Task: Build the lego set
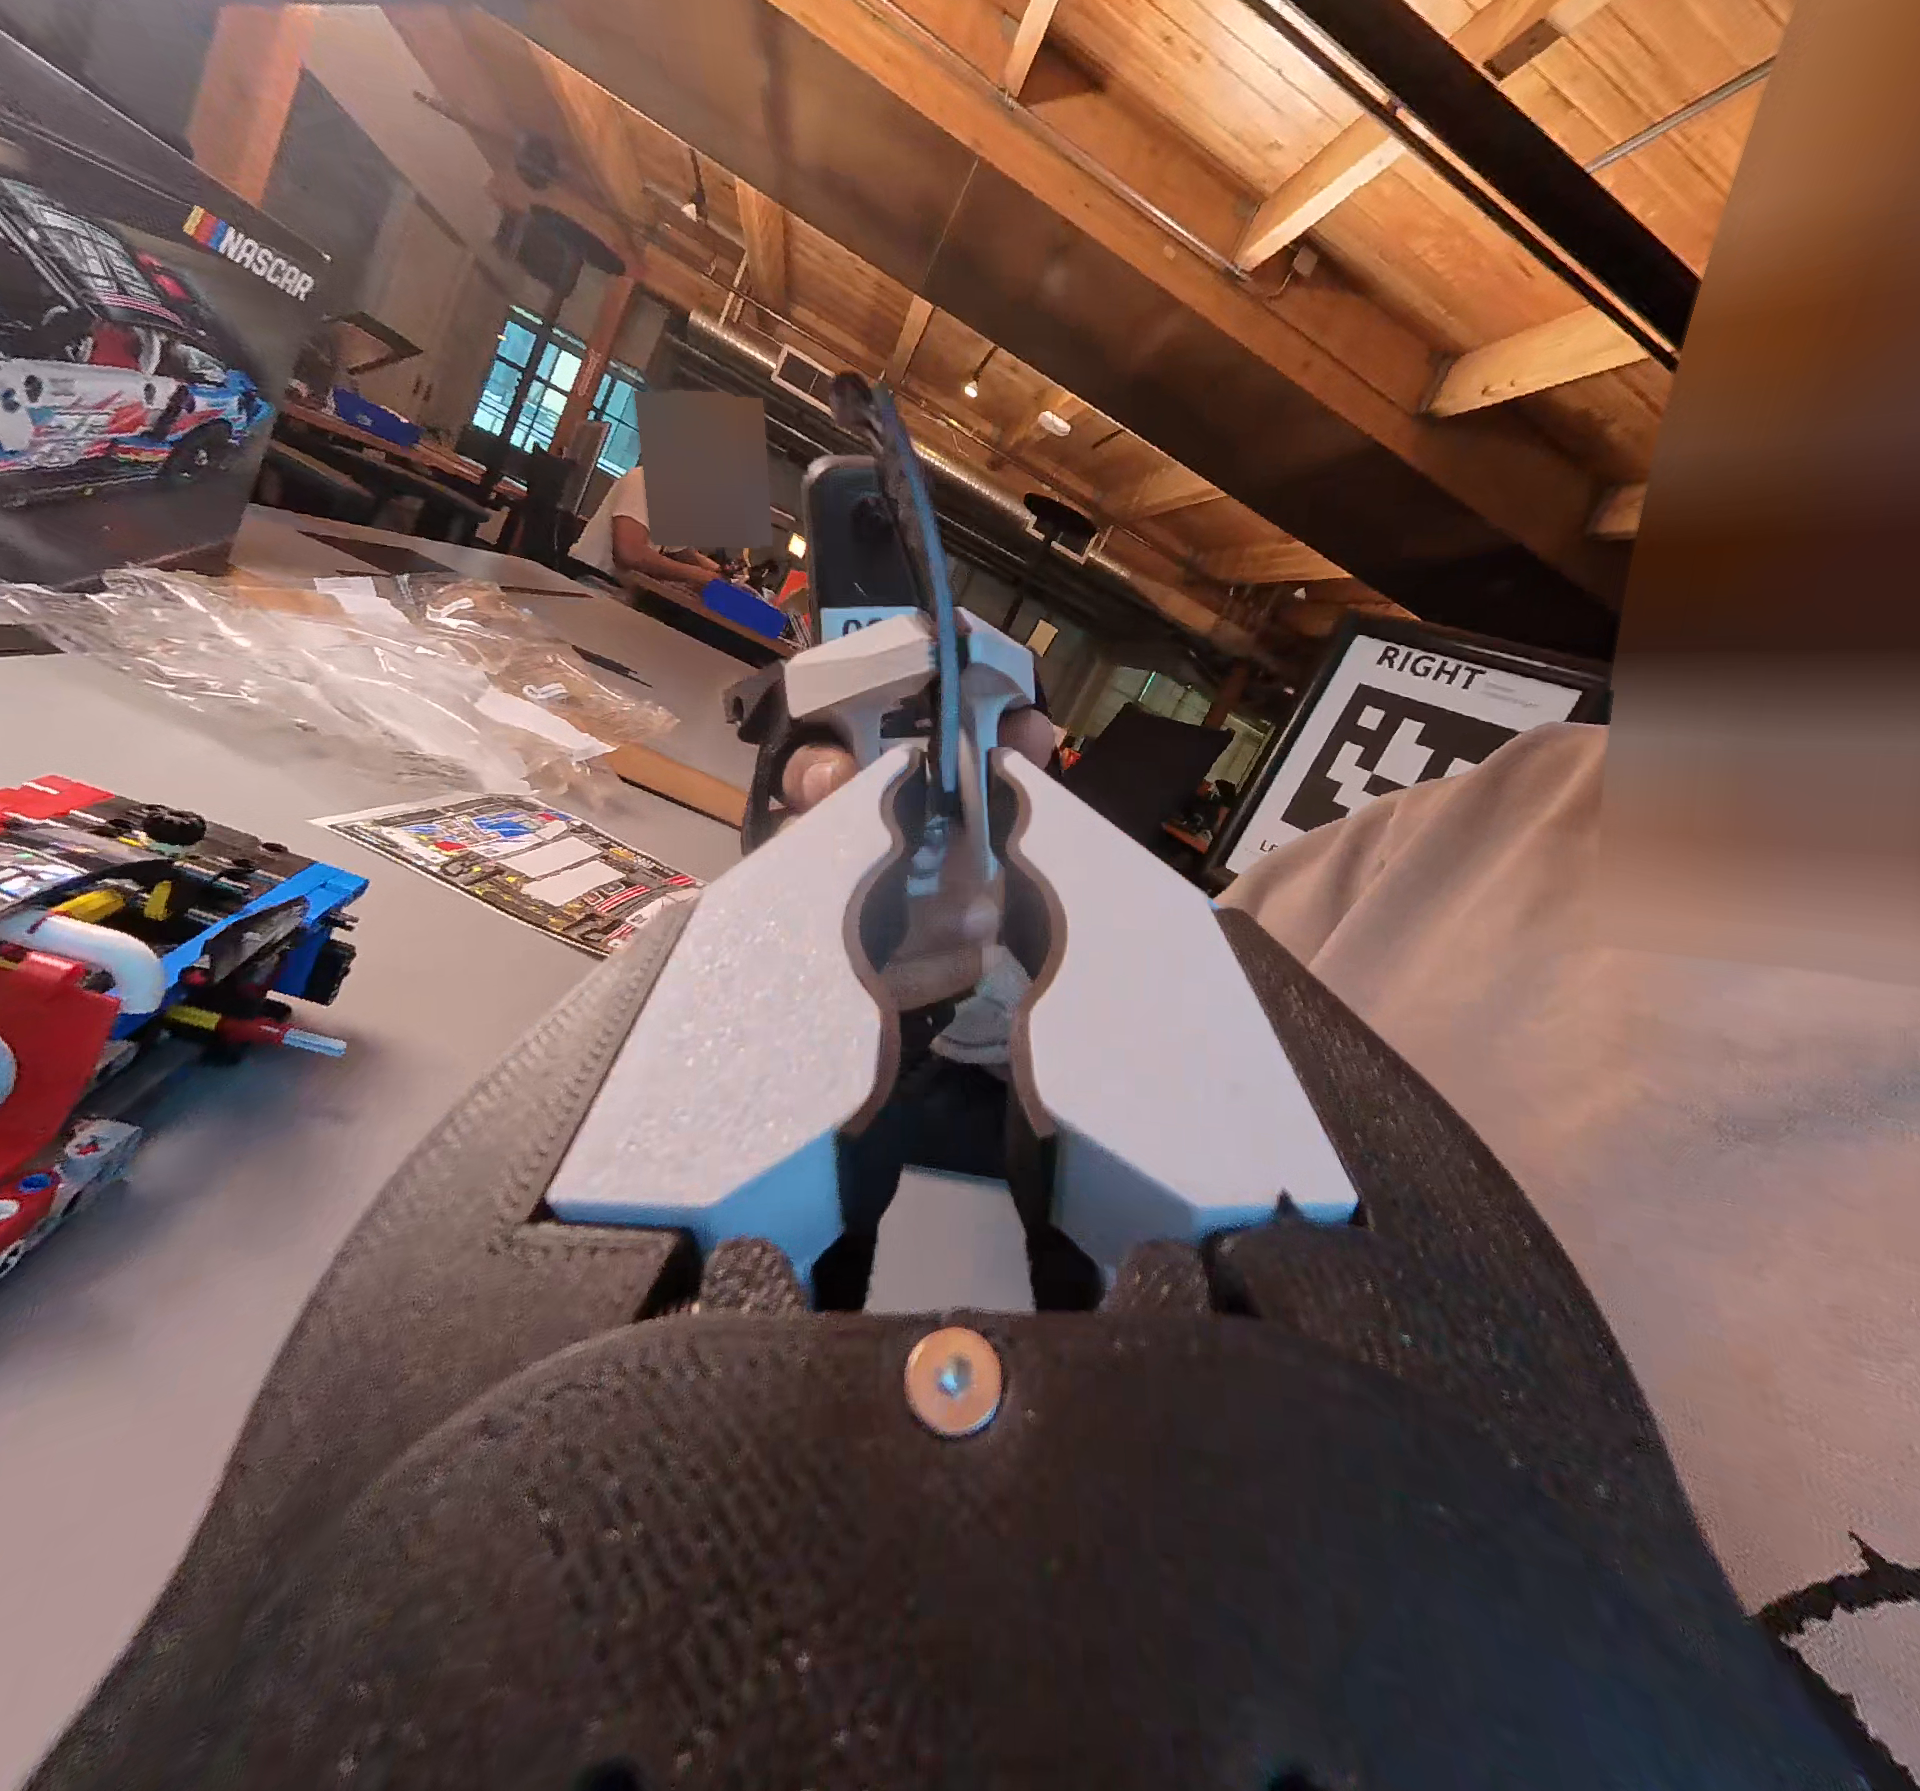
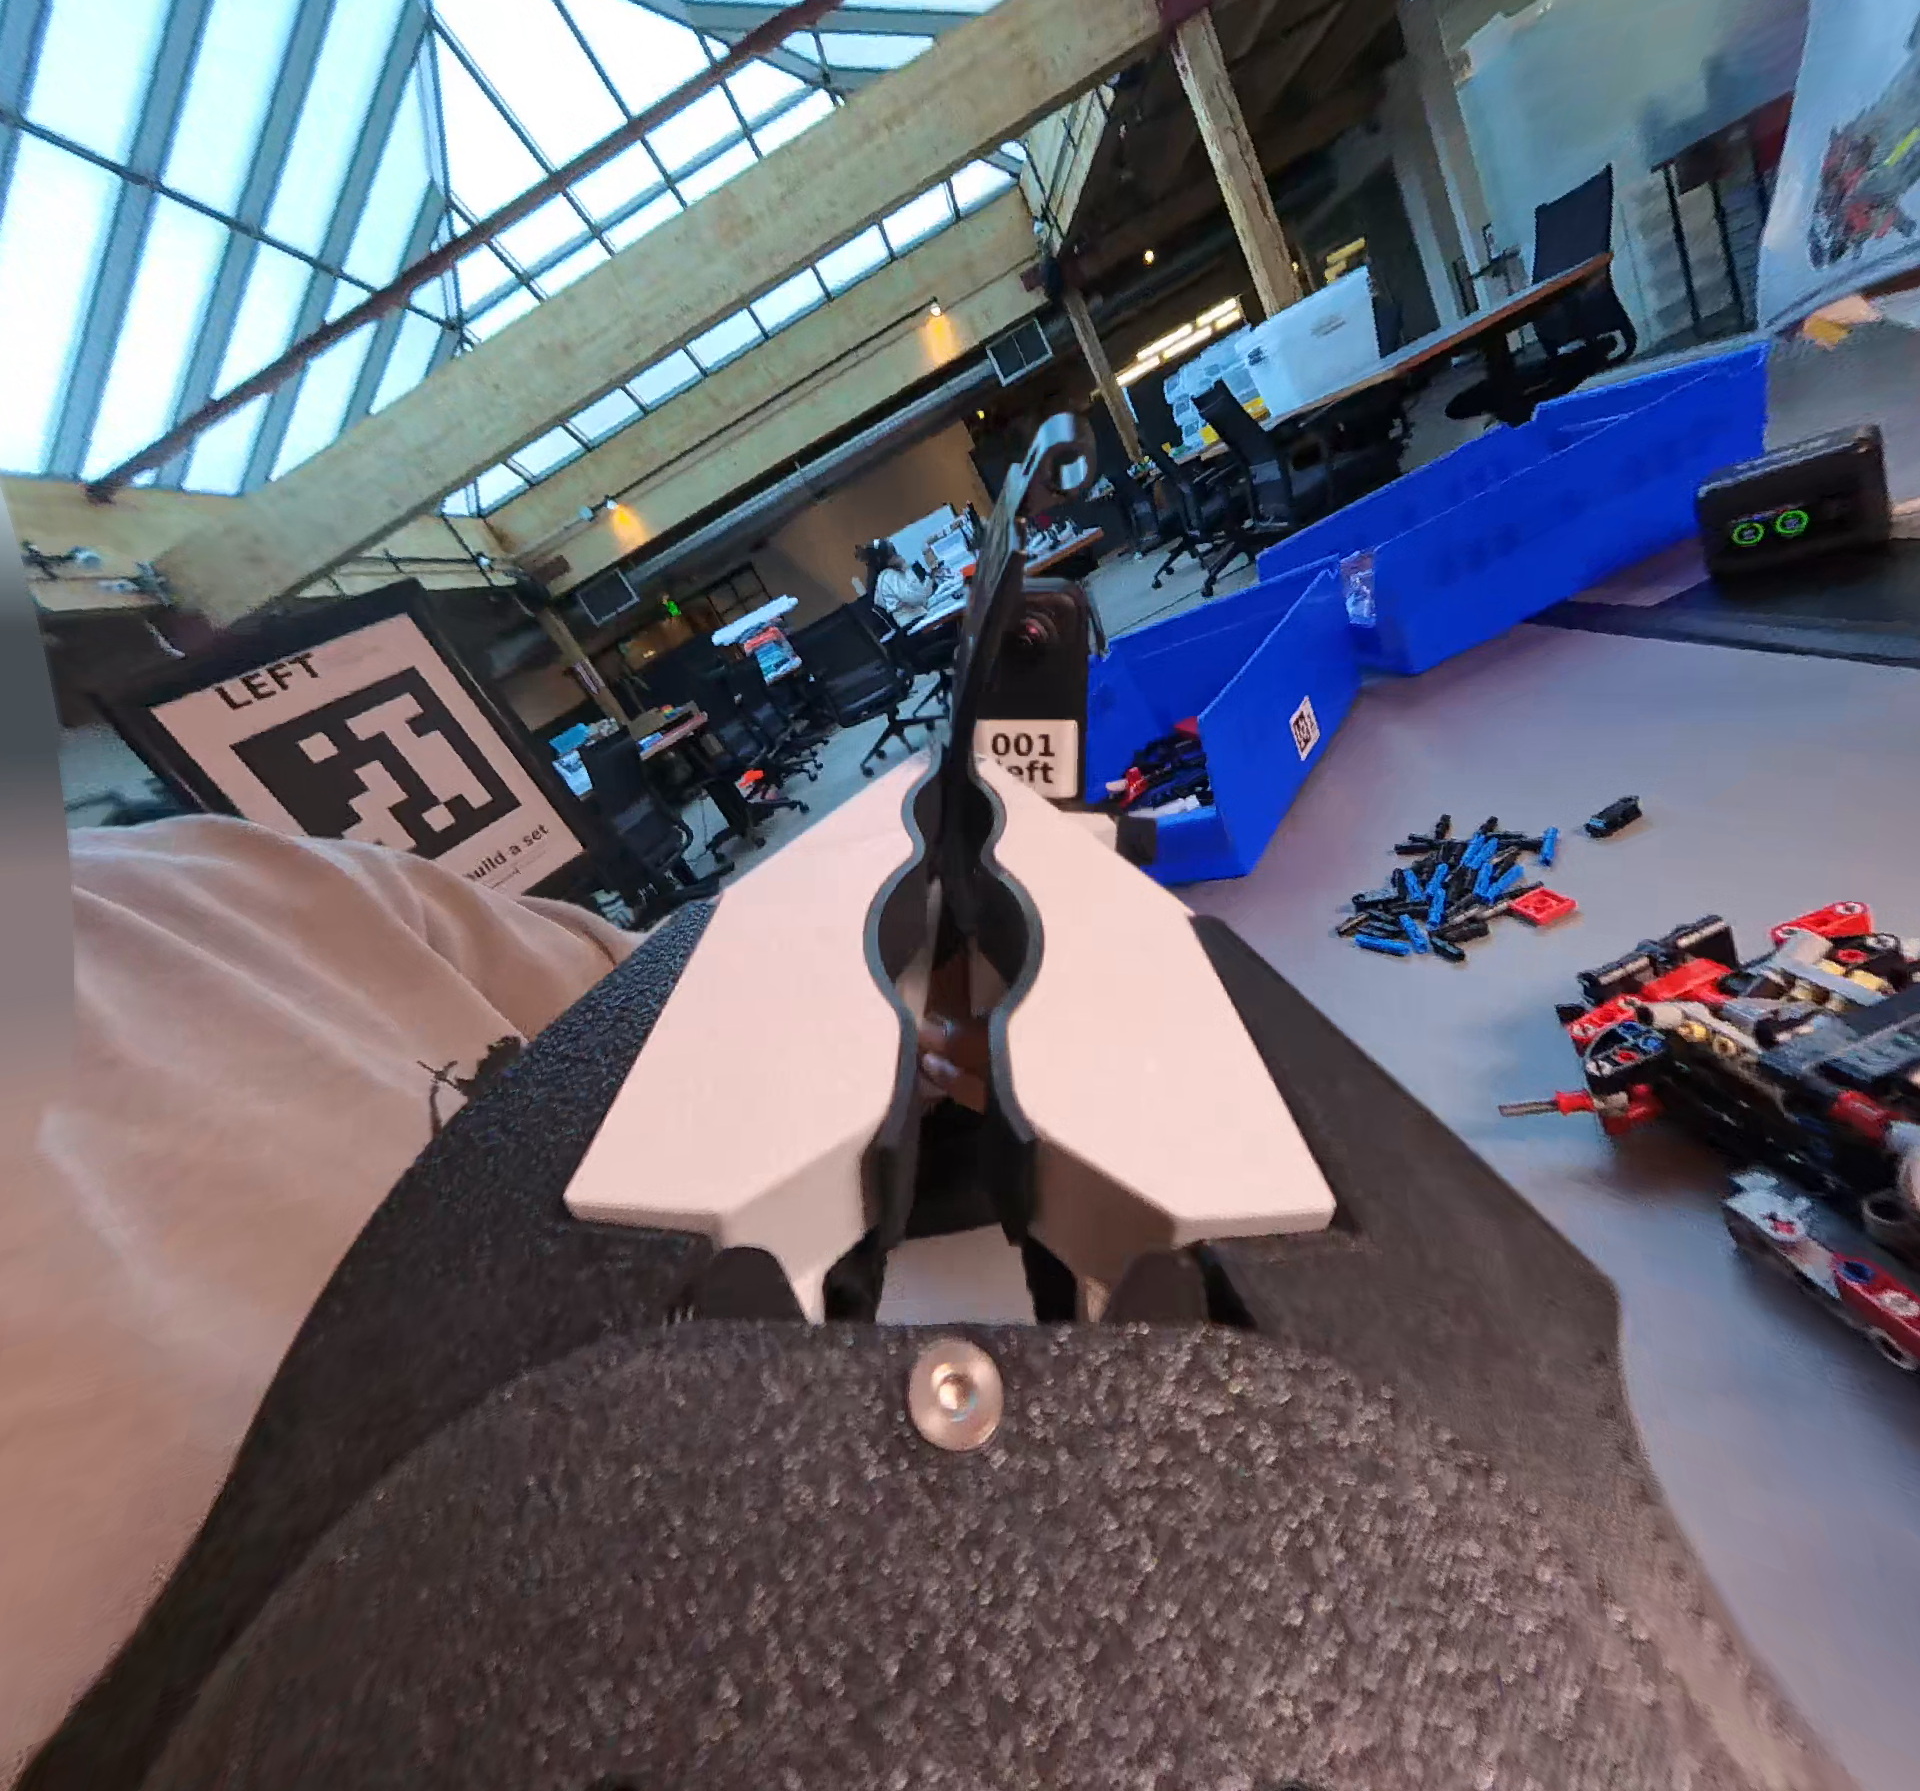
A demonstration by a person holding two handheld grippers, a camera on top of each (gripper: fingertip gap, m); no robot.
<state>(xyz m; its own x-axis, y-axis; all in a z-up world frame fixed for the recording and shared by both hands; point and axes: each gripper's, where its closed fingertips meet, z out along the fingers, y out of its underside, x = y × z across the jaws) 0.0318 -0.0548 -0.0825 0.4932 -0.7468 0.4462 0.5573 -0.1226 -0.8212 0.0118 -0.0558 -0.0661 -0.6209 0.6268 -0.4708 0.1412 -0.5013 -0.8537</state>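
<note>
We see a thin black curved piece (image 1: pixel 920 536), held up in the air between the two grippers, well above the grey table (image 1: pixel 436 993). In the left wrist view the left gripper (image 1: pixel 953 785) has its white fingers (image 1: pixel 790 962) pressed almost together on the lower end of this piece, which rises upward from the tips. In the right wrist view the right gripper (image 2: pixel 953 806) pinches the same black curved piece (image 2: pixel 997 598) between its own white fingers (image 2: pixel 769 1014); the upper end carries a round hole. Each gripper faces the other one, and behind the piece we see the opposite gripper with a hand around its handle.

The partly built car (image 1: pixel 135 952) lies on the table to the left in the left wrist view, with red, blue, white and black parts. In the right wrist view the car (image 2: pixel 1766 1045) is on the right, and near it lies a small heap of black and blue pins (image 2: pixel 1455 889). Beyond the pins stand blue bins (image 2: pixel 1247 702) with more parts inside. A sticker sheet (image 1: pixel 520 858) lies flat beside the car, empty clear bags (image 1: pixel 343 661) are behind it, and the set's box (image 1: pixel 135 370) stands at the far left. A beige sleeve (image 2: pixel 260 1014) fills the side of both views.
</note>
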